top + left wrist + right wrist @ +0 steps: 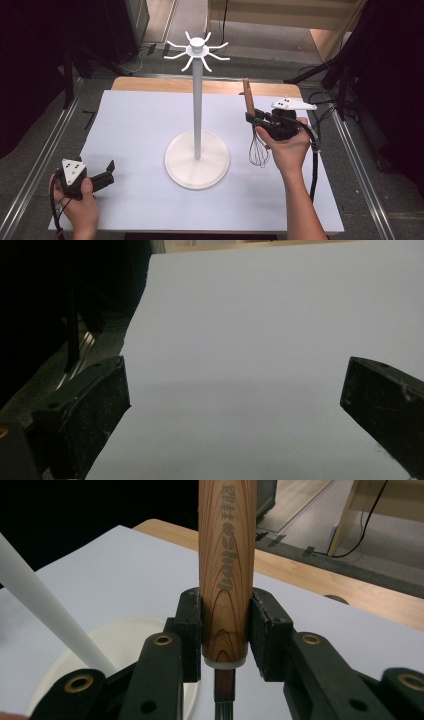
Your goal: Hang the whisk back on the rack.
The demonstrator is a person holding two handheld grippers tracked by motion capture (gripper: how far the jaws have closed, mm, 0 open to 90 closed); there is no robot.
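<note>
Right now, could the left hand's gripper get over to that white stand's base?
Probably yes. The left gripper rests open on the white table, with bare tabletop between it and the stand's base. The right gripper, holding the whisk, is on the far side.

The stand (197, 100) rises mid-bench (140, 130), its hooks (196, 50) spreading high; bare bench lies left, near and far of its base (197, 167).
</note>
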